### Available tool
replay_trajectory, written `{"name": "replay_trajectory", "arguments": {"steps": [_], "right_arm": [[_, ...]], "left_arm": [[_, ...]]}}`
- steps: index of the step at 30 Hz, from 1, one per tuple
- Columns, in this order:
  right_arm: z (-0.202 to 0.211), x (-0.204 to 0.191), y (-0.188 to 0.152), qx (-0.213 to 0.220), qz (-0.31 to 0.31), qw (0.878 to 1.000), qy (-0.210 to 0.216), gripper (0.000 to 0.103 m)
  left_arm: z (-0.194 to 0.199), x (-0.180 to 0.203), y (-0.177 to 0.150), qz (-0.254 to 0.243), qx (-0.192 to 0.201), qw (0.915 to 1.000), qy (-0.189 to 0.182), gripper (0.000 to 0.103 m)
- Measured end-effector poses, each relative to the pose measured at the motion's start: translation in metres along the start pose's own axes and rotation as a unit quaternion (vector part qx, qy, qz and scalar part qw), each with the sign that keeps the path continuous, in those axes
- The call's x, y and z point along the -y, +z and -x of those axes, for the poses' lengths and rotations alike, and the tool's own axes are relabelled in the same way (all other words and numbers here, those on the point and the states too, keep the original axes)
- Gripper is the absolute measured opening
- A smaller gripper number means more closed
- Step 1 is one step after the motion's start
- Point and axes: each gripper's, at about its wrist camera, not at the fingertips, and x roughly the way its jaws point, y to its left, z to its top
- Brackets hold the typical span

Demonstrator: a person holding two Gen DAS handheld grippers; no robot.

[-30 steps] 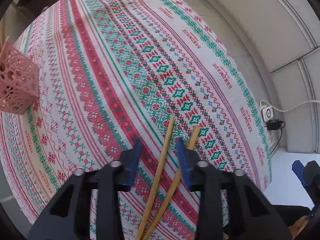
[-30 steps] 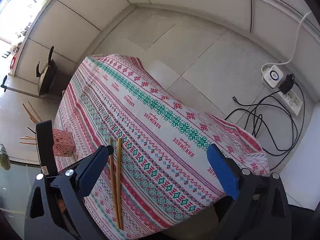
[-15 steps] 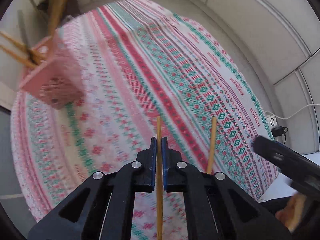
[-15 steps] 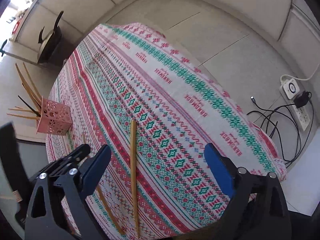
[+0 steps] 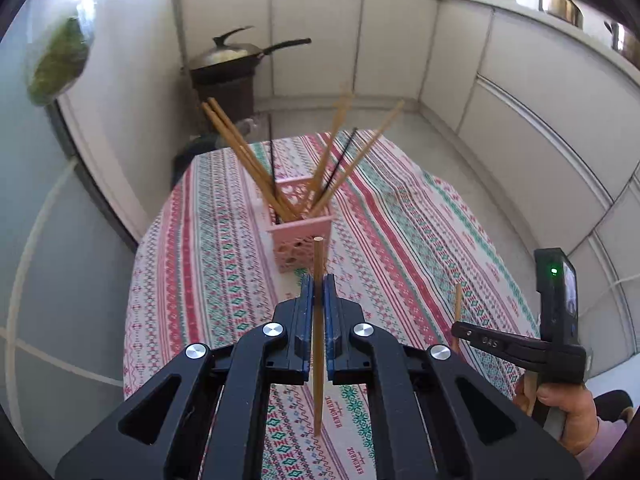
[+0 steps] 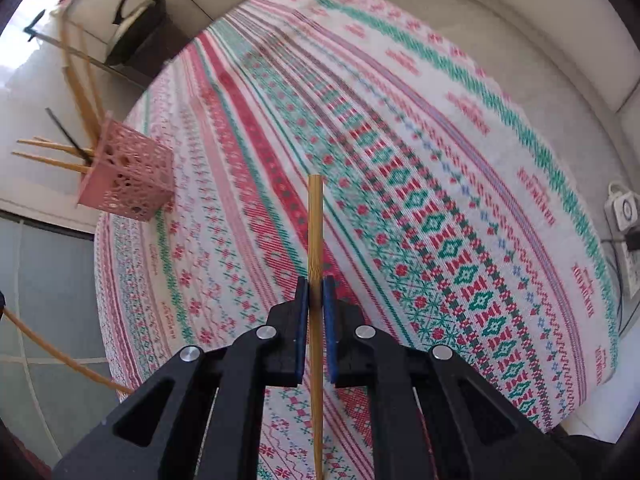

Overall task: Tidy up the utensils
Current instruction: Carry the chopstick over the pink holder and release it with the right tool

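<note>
My left gripper is shut on a wooden chopstick, held above the tablecloth and pointing toward the pink perforated holder, which holds several wooden and black chopsticks. My right gripper is shut on a second wooden chopstick, over the patterned cloth. The holder shows at the left in the right wrist view. The right gripper and its chopstick show at the right of the left wrist view. The other chopstick shows at the lower left of the right wrist view.
The round table wears a red, green and white patterned cloth. A dark wok sits on a stand behind the table. White cabinets line the walls. A power strip with cables lies on the floor at right.
Both chopsticks left the cloth. The left gripper shut on one first and lifted it toward the pink holder. The right gripper went from wide open to shut on the other.
</note>
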Motion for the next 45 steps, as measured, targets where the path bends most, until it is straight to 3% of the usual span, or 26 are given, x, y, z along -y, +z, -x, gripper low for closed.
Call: {"name": "replay_trajectory", "arguments": {"steps": [9,15,25,29,37,43,45], "right_arm": [[0.076,-0.034,0.000,0.078,0.033,0.995,0.049,0.008],[0.140,-0.059,0.012,0.141,0.055,0.985,0.087,0.007],[0.213,-0.101,0.037,0.204,0.085,0.965,0.137,0.008],[0.223,-0.114,0.040,0.212,0.099,0.961,0.149,0.008],[0.208,-0.123,0.055,0.199,0.104,0.962,0.153,0.008],[0.200,-0.128,0.065,0.199,0.107,0.962,0.156,0.008],[0.200,-0.131,0.069,0.202,0.105,0.961,0.157,0.008]], "left_arm": [[0.027,-0.022,0.006,0.039,0.034,0.9987,0.001,0.004],[0.042,-0.029,0.017,0.055,0.055,0.9969,-0.007,0.004],[0.073,-0.049,0.066,0.110,0.122,0.9861,-0.023,0.004],[0.079,-0.053,0.089,0.122,0.154,0.9803,-0.020,0.004],[0.052,-0.048,0.119,0.131,0.172,0.9764,-0.004,0.004],[0.020,-0.052,0.114,0.137,0.157,0.9780,-0.004,0.008],[0.029,-0.060,0.105,0.152,0.170,0.9735,0.016,0.018]]}}
